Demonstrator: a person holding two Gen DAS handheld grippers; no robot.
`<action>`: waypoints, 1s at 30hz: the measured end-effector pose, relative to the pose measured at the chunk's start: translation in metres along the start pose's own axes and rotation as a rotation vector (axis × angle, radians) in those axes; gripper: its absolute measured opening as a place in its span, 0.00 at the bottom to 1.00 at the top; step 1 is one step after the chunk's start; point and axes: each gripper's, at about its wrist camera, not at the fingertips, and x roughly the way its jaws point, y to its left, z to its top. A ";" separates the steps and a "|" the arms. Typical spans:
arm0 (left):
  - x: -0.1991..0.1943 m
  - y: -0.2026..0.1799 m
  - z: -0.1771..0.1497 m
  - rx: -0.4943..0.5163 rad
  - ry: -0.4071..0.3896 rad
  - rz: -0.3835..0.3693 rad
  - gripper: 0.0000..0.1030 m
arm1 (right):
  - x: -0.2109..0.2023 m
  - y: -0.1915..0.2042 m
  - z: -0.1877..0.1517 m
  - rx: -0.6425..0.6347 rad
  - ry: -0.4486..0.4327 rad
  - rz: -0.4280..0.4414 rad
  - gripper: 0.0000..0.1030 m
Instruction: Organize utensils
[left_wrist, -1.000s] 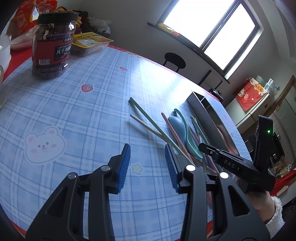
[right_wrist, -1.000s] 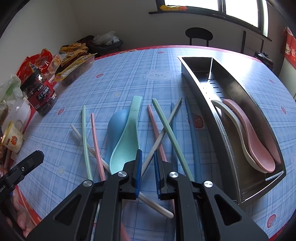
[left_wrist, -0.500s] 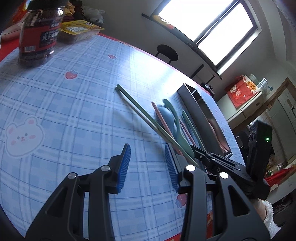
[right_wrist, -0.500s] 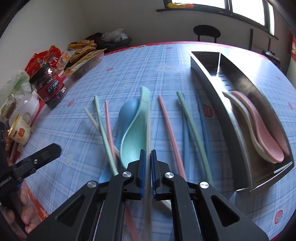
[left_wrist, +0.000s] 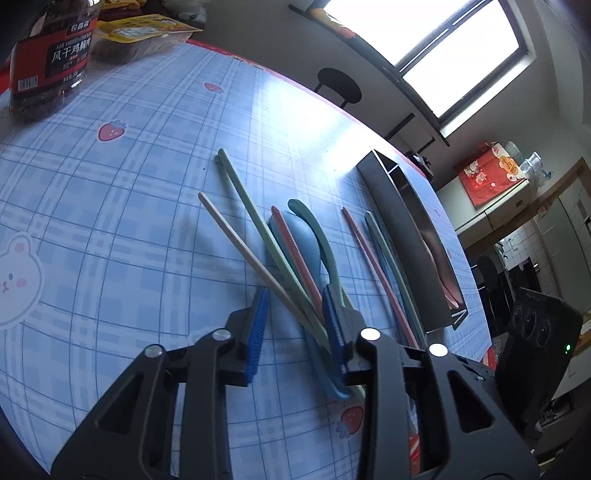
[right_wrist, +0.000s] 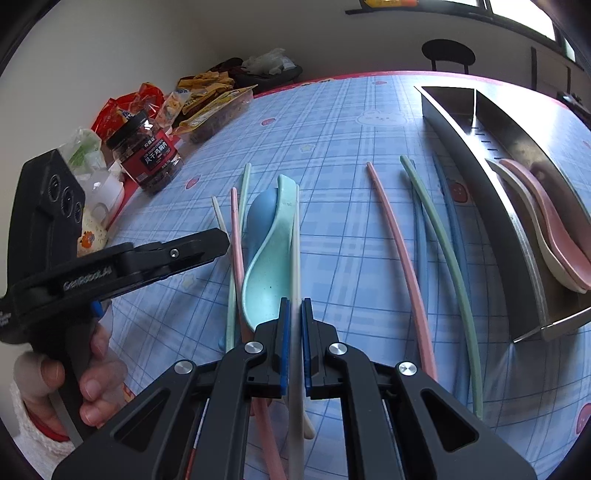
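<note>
My right gripper (right_wrist: 295, 306) is shut on a cream chopstick (right_wrist: 295, 229) that runs along the teal spoon (right_wrist: 266, 266), which rests on a blue spoon (right_wrist: 260, 214). In the left wrist view my left gripper (left_wrist: 295, 330) is closing, its pads apart around a bundle of a cream chopstick (left_wrist: 236, 236), a green chopstick (left_wrist: 251, 206) and a pink chopstick (left_wrist: 295, 254). To the right lie a second pink chopstick (right_wrist: 399, 258), another green one (right_wrist: 439, 251) and blue ones (right_wrist: 419, 240). The steel tray (right_wrist: 491, 206) holds a pink spoon (right_wrist: 554, 210) and a cream spoon (right_wrist: 524, 210).
A dark jar (left_wrist: 51, 55) with a red label and snack packets (right_wrist: 214, 99) stand at the table's far left. A small cup (right_wrist: 92, 229) sits near the left edge. A person's hand (right_wrist: 92, 387) holds the left gripper. A black stool (right_wrist: 447, 51) stands beyond the table.
The left gripper has moved over to the chopstick bundle and its jaws have narrowed. The right gripper has shut on the cream chopstick, which has swung from lying crosswise to lying along the teal spoon.
</note>
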 end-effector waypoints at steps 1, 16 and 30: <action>0.000 0.001 0.000 -0.005 0.000 0.005 0.24 | -0.001 0.000 0.000 -0.001 -0.003 0.004 0.06; 0.008 0.014 0.014 -0.084 -0.030 0.100 0.24 | -0.008 -0.029 -0.004 0.025 -0.039 -0.001 0.06; 0.024 -0.022 0.022 0.070 -0.036 0.295 0.18 | -0.008 -0.034 -0.008 0.046 -0.052 0.054 0.06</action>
